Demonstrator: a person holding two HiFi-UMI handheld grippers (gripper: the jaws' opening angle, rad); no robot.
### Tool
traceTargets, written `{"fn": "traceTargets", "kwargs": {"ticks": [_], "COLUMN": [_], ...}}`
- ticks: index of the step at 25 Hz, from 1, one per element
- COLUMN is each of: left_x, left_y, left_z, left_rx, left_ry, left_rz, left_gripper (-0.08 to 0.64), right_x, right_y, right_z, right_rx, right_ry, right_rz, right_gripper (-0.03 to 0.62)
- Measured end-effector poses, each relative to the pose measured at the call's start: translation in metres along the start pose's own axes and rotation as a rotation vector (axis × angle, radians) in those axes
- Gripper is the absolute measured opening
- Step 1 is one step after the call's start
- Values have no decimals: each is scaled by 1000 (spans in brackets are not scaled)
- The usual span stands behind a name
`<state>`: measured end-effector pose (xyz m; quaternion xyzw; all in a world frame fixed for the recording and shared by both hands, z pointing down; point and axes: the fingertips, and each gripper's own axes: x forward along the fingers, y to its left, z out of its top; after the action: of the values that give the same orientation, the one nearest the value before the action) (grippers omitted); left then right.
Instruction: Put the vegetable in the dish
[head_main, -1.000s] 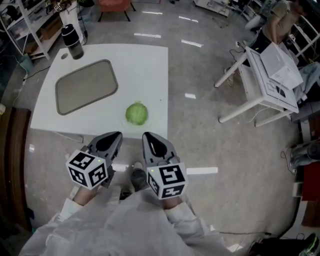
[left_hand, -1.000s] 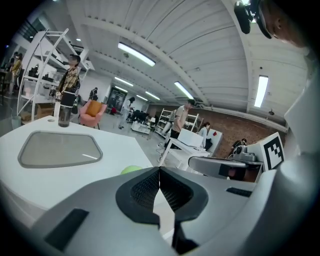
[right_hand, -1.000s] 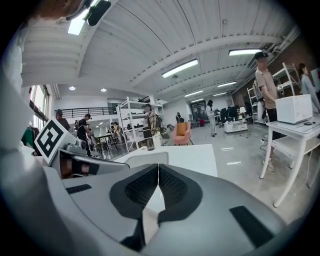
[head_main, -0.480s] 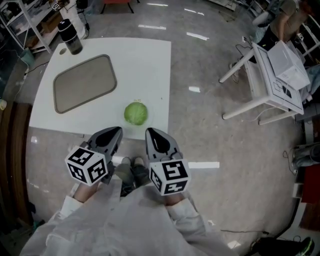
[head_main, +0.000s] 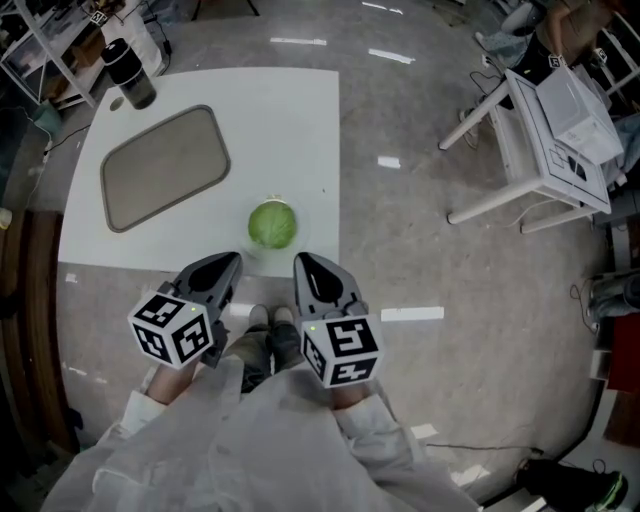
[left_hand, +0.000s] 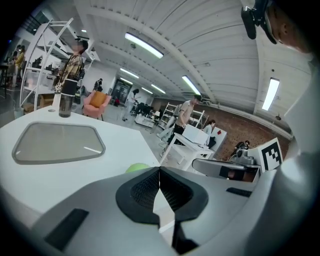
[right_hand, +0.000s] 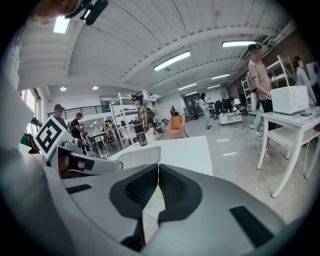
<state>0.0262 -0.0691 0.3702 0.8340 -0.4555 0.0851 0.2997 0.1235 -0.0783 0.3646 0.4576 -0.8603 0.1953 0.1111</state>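
**A:** While the person stood at the near edge of the worktop (head_main: 290, 120), where did the cabbage (head_main: 272, 224) lie?

**B:** It sat on the white worktop close to the near edge, toward the near right corner. It touched nothing but the surface under it.

**A:** And the dish (head_main: 165, 166)?

**B:** The dish was a shallow grey rectangle with rounded corners. It lay on the left half, toward the far left corner, turned a little askew to the edges. Its flat bottom showed bare, and a stretch of open worktop separated it from the cabbage.

**A:** How was the left hand-held gripper (head_main: 230, 262)?

**B:** Its jaws were pressed together and held nothing. It hovered over the floor (head_main: 450, 260) just off the near edge, with its tip aimed at the worktop. In the left gripper view the top of the cabbage peeked over the closed jaws.

**A:** And the right hand-held gripper (head_main: 302, 262)?

**B:** It was much the same, with its jaws closed tight and gripping nothing. It hung beside the left one off the near edge, and the cabbage lay just beyond the two tips. In the right gripper view a sliver of green showed through the slit below its tips.

**A:** Was anything else on the worktop?

**B:** A dark tumbler (head_main: 125, 72) stood upright at the far left corner, beyond the dish. A white side table (head_main: 545, 130) stood on the floor well off the right edge.
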Motion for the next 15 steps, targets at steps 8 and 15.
{"fn": "traceTargets", "kwargs": {"ticks": [8, 15], "left_x": [12, 21], "left_y": [8, 21], "left_z": [-6, -11], "left_rx": [-17, -37], "left_ry": [33, 64], "left_rz": [-19, -17], "left_gripper": [8, 8], "right_x": [12, 23], "right_y": [-5, -13], "right_z": [-10, -21], "right_rx": [21, 53], "right_ry": [33, 65], "right_rz": [-14, -28], "right_gripper": [12, 12]}}
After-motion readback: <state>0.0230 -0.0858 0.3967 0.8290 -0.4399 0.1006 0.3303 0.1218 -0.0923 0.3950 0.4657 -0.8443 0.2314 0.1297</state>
